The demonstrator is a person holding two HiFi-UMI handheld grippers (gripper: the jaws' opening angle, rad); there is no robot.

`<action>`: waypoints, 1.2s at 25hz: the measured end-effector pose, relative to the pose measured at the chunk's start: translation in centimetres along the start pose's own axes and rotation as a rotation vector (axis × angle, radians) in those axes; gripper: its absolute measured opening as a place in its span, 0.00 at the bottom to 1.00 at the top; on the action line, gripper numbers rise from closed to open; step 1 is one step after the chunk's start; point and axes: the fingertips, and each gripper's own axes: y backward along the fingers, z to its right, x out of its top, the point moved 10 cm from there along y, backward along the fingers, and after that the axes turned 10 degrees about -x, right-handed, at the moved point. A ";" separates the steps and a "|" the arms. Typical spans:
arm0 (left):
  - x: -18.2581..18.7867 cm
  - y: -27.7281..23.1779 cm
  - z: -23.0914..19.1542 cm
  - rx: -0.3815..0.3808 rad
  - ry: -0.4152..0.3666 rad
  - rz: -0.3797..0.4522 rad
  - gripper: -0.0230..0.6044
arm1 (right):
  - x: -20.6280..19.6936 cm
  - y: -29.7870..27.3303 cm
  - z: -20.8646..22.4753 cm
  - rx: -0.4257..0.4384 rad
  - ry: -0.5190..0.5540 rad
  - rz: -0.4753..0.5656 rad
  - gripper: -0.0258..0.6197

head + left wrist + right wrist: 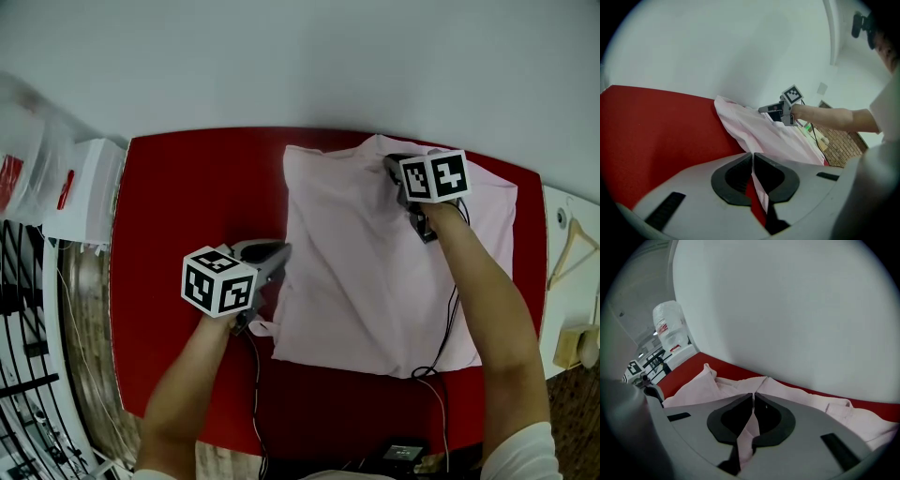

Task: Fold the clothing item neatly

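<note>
In the head view, the left forearm [183, 384] stretches from the bottom edge to lower centre-left. There the left tongs [279, 255] point toward the right, jaws pinched together on an edge of the pink garment [356, 272]. The right forearm [487, 300] reaches from the lower right to upper centre-right, its right tongs [394, 164] angled downward, jaws likewise clamped on the cloth.

A red worktop [178, 197] stands with its far edge against a plain, evenly lit pale wall [281, 56]. Past the left edge are a white unit [89, 192], clear plastic bags [28, 141] (red print on them) and a black wire rack [23, 319]. Past the right edge, a wooden hanger [572, 248] lies on a white surface [560, 305]. The floor [89, 309] is brown.
</note>
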 end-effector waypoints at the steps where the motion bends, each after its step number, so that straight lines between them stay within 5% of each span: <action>1: 0.0 0.0 -0.1 -0.001 0.002 0.002 0.07 | 0.0 0.1 0.3 -0.016 -0.007 0.008 0.08; 18: -0.7 0.3 -0.9 0.014 0.044 0.010 0.05 | -0.6 -0.5 3.8 -0.246 0.024 0.012 0.08; 24: -0.7 0.3 -1.0 0.012 0.037 -0.005 0.05 | 0.2 -1.6 4.1 -0.246 0.073 0.003 0.09; 30: 1.7 0.6 -0.4 0.002 -0.072 -0.010 0.08 | -0.1 1.9 5.2 -0.122 0.160 0.045 0.19</action>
